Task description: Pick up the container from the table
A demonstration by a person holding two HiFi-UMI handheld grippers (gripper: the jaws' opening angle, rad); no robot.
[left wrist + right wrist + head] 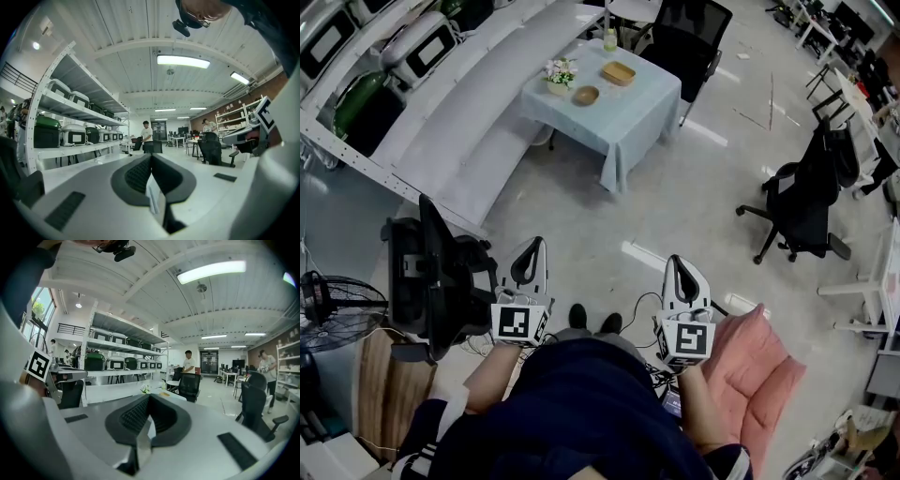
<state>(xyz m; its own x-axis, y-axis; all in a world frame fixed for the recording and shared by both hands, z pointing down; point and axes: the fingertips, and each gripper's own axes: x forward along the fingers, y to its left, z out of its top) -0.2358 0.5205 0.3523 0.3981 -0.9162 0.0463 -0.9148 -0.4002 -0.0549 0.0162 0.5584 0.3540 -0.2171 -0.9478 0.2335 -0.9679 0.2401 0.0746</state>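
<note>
While the left tongs (pixel 529 255) and right tongs (pixel 679 270) are pinched shut on nothing, the container (pixel 618 72), probably that wooden tray, lies on the desk (pixel 628 122) well ahead; I'd walk up first, then open one pair wide.

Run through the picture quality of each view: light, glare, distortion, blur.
Head view: even indoor light, sharp, lines bowed toward the edges, the table small and far. Left gripper view: heavy fisheye with black corners, a ceiling lamp blown white, the left gripper close and soft. Right gripper view: same fisheye, a second lamp glaring, the right gripper blurred too.
</note>
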